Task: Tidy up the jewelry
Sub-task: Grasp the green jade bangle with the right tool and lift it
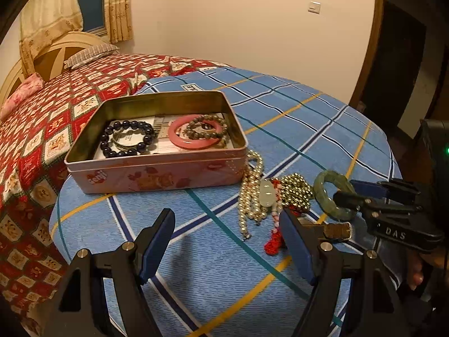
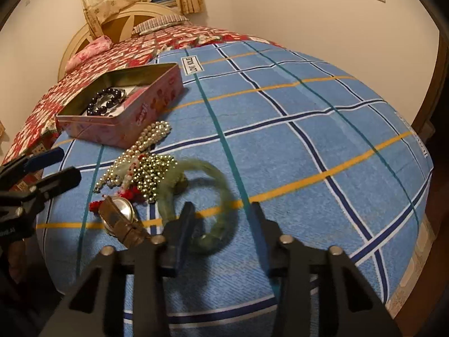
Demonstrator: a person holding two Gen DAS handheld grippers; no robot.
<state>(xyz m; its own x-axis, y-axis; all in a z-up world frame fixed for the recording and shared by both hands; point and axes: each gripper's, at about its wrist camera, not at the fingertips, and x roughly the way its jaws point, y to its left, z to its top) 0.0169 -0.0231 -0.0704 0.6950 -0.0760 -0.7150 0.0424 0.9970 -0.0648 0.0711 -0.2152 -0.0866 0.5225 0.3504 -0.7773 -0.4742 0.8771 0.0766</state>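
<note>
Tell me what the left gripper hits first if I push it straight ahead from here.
Probably the pink tin: its near wall lies straight ahead of the open left gripper, with only bare blue plaid blanket between. The pearl necklace lies just right of that line; depth is uncertain.

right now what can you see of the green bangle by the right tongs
The mottled green stone-like bangle is a thick closed ring, glossy, darker in patches. It is tilted up off the blue plaid bedcover, beside the heap of gold beads. The right tongs reach through its rim, one finger inside the ring and one outside; whether they pinch it is unclear. In the right wrist view it is smeared by motion blur.
</note>
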